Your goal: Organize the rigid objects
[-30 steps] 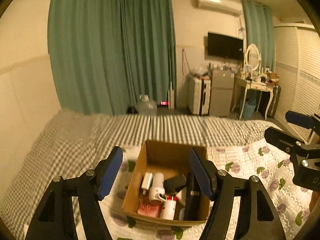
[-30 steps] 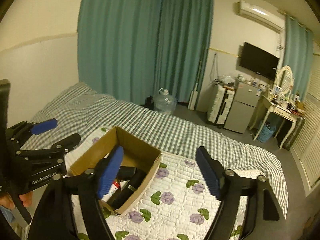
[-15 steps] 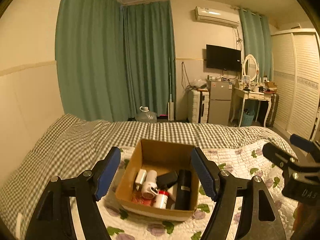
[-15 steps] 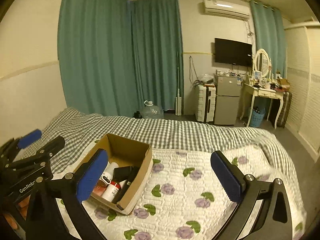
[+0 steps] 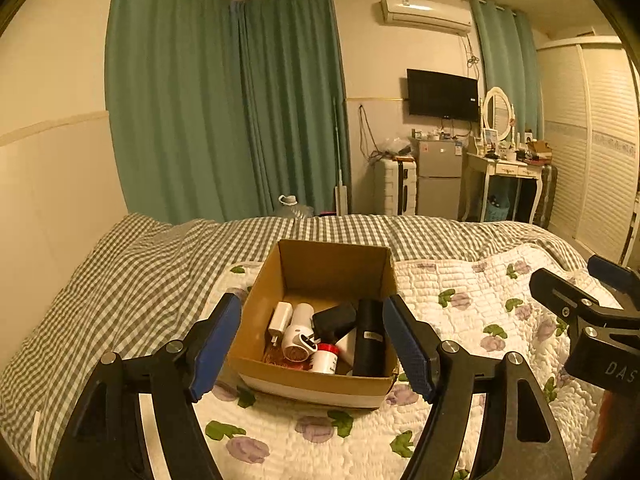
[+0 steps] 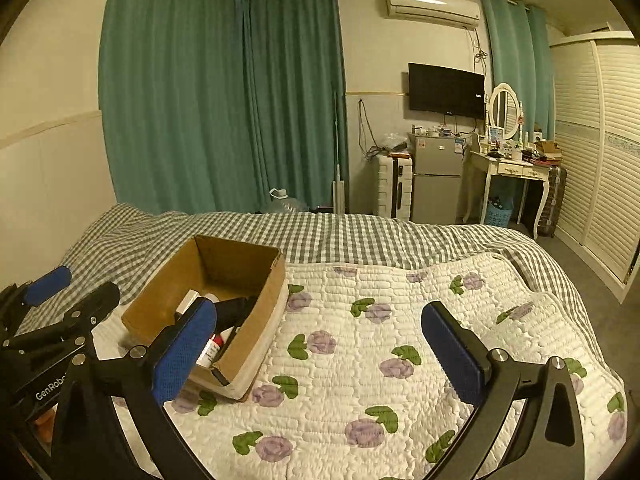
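Home bedroom, quilted bed [image 6: 400, 320], green curtains [image 6: 224, 92], wall television [image 6: 446, 90], dressing table [image 6: 508, 168]

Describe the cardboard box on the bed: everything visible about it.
The brown cardboard box is open-topped, with plain inner walls and a pale band along its lower front edge. It sits upright on the white floral quilt spread over the bed. Inside, crowded toward the near end, lie a tall black cylinder, a white charger plug, a white round-headed gadget, a black pouch-like item and a red-capped white bottle. Its far end is bare.
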`<state>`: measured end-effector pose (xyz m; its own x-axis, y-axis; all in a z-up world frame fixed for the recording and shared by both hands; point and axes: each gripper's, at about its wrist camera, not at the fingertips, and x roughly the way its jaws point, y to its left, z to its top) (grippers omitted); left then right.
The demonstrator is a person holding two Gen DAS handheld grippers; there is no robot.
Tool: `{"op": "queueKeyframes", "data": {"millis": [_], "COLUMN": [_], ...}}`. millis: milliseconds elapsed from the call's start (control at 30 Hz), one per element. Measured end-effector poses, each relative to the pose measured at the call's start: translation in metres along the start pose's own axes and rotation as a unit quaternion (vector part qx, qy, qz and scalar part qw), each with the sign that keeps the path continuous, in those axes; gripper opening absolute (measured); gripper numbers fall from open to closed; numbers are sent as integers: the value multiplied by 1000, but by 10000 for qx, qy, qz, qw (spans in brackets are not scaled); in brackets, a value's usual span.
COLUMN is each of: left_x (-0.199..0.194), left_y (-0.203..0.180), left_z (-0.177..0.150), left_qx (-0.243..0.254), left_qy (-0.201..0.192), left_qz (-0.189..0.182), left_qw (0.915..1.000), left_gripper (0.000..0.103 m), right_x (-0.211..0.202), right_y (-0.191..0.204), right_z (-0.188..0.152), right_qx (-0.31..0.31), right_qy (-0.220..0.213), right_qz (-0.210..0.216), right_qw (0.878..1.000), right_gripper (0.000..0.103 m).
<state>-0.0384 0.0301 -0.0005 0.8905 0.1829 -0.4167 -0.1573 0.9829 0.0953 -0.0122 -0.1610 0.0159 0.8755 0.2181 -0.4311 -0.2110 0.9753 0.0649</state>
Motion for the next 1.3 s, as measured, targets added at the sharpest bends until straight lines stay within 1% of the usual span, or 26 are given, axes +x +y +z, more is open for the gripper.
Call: {"op": "queueKeyframes", "data": {"millis": [133, 300, 400, 633, 1300], "left_x": [0, 2, 3, 1, 2], "left_y": [2, 3, 3, 1, 4], "left_z": [-1, -2, -2, -2, -5], "left_qx": [-14, -18, -41, -43, -51], "left_qy": [1, 101, 146, 157, 191], "left_qz": [-50, -79, -162, -237, -179], "left_qw": [10000, 9999, 9998, 9996, 9996], "left_gripper": [76, 76, 76, 76, 76], "right_x": [1, 4, 5, 7, 12], "right_y": [-1, 0, 0, 1, 3], "right_z": [-2, -4, -5, -6, -11], "right_qx": [9, 23, 26, 50, 53], "right_qy": [14, 65, 88, 142, 238], "right_qz": [-14, -35, -46, -104, -133], "right_qw": [10000, 10000, 9999, 9998, 9996], "right_gripper": [103, 103, 103, 103, 103]}}
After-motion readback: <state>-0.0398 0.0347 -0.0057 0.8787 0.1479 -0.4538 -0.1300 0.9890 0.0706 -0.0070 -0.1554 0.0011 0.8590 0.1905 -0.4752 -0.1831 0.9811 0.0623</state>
